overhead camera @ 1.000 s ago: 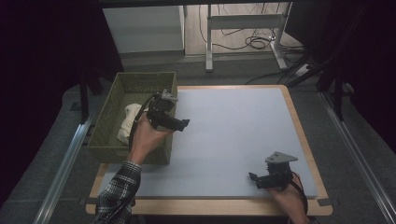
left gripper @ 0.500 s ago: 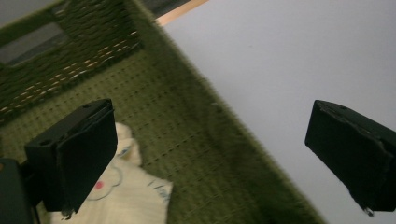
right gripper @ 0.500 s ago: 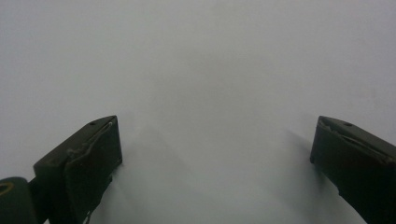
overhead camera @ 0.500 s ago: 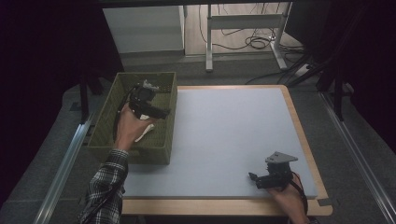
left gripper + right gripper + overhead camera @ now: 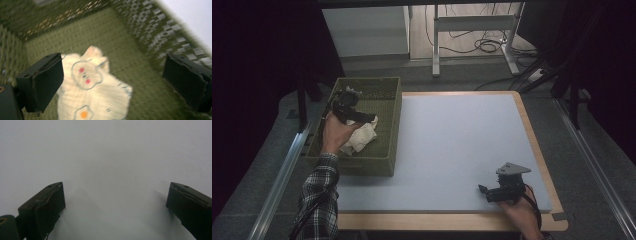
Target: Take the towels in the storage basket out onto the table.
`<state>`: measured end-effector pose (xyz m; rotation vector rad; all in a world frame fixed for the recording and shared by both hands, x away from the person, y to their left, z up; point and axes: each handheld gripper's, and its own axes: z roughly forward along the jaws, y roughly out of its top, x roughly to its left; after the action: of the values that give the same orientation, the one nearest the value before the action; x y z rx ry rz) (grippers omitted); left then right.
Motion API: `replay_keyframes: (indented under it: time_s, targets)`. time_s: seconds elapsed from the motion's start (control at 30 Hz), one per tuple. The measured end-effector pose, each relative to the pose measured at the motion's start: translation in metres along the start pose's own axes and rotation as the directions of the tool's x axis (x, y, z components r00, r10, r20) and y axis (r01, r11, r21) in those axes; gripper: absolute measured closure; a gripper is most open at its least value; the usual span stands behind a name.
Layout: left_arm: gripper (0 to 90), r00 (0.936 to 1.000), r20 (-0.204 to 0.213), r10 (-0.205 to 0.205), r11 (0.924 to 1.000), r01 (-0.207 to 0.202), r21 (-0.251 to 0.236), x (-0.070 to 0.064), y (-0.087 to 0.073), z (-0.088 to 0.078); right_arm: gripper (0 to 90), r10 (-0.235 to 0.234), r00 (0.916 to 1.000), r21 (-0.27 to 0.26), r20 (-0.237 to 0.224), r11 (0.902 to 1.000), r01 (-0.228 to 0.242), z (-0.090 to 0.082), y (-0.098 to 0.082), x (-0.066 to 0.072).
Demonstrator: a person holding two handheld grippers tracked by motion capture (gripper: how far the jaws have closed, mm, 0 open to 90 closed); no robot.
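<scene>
Olive-green woven plastic forms the basket (image 5: 384,131), which sits at the left edge of the tabletop (image 5: 452,145), its tall walls closing in all round. Inside it the left tool (image 5: 362,117) hangs over a cream cloth (image 5: 359,137), jaws spread wide and holding nothing. In the left gripper view the cloth (image 5: 95,95) lies on the basket floor (image 5: 140,82) between the two black jaws, nearer the left one, with the latticed wall close behind the right jaw, so there is little spare room on that side.

Soft and ribbed, the cloth lies crumpled, with a wavy edge. It carries an outlined bear face with pink dots and, lower down, a small fried-egg drawing with an orange centre.

Across the tabletop, well apart from the basket, the right tool (image 5: 486,191) rests low near the front right corner, close to the pale wooden border (image 5: 532,145). Its jaws also stand wide and grip nothing; the right gripper view shows bare pale-grey surface (image 5: 105,157) between them. A broad stretch of open mat lies between the two tools.
</scene>
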<state>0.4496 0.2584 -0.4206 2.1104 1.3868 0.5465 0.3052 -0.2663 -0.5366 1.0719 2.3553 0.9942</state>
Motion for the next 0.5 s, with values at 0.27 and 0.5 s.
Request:
replay_keyframes:
  time_s: [0.27, 0.5]
  targets:
    - [2.2, 0.9979, -0.009, -0.064, 0.9945, 0.064, 0.083, 0.021, -0.006, 0.029, 2.0, 0.000, 1.0000, 0.000, 0.000, 1.0000, 0.000, 0.000, 0.000, 0.000]
    - [4.0, 0.9938, -0.006, -0.111, 0.9734, 0.110, 0.201, 0.036, -0.012, 0.059, 2.1, 0.000, 1.0000, -0.001, 0.000, 1.0000, 0.000, 0.000, 0.000, 0.000]
